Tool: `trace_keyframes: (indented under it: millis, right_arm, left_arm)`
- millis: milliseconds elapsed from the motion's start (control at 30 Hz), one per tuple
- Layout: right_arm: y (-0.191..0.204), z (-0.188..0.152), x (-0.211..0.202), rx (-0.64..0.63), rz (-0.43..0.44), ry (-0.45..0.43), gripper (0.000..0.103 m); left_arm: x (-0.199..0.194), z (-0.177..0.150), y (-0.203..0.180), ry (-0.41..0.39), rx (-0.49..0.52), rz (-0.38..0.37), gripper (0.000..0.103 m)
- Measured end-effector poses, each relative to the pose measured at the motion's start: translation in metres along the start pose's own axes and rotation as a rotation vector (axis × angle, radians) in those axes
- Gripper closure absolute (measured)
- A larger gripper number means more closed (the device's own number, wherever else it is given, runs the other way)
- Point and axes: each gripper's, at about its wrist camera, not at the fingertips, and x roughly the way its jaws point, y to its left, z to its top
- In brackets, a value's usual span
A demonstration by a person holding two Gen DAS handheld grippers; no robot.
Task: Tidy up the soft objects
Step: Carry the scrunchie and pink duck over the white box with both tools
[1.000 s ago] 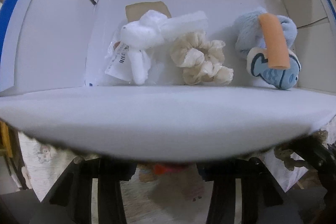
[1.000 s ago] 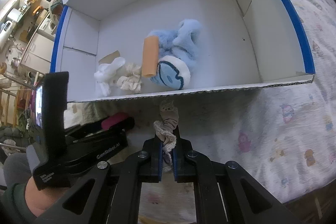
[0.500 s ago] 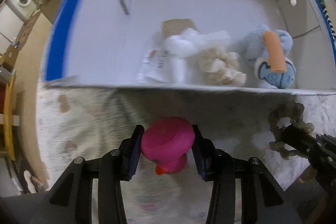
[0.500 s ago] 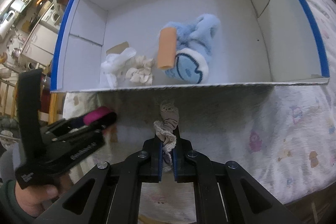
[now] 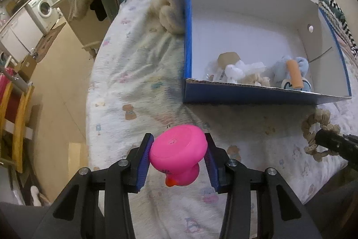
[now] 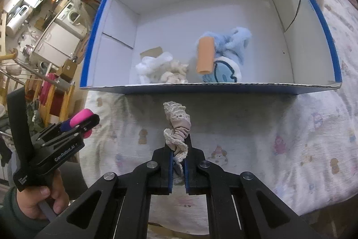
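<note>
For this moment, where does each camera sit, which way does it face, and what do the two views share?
Left wrist: on the left gripper, looking down over the pink duck it holds, across the bedsheet to the box; right gripper at the edge.
Right wrist: on the right gripper, shut on a lace scrunchie, facing the box; left gripper and hand show.
Shared: box, blue plush, both grippers.

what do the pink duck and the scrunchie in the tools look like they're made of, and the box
Pink duck toy: smooth, slightly glossy skin with soft highlights, probably rubber or soft vinyl. Beige ruffled scrunchie: matte gathered fabric with a lacy cream edge, likely cotton. Blue-and-white open box: corrugated cardboard, with fluting showing along the cut front rim, white inside and blue outside.
</note>
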Motion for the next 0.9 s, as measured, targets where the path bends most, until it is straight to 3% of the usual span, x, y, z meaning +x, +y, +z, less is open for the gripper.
trace_keyframes:
  millis: [200,400,500,900]
  right_arm:
    - [0.011,0.003,-0.029,-0.022,0.086,-0.095,0.094]
    - [0.022,0.015,-0.073,-0.05,0.154,-0.303,0.094]
    - [0.018,0.027,-0.083,-0.03,0.172,-0.36,0.094]
    - [-0.01,0.098,-0.066,0.006,0.106,-0.349,0.094]
  left_arm:
    - [-0.012,-0.002,-0.005,-0.009,-0.016,-0.014,0.063]
    - [-0.061,0.018,-0.035,-0.14,-0.021,-0.055,0.063]
    - [-0.073,0.035,-0.04,-0.173,-0.022,-0.069,0.063]
    - [-0.065,0.113,-0.061,-0.175,-0.018,-0.101,0.063]
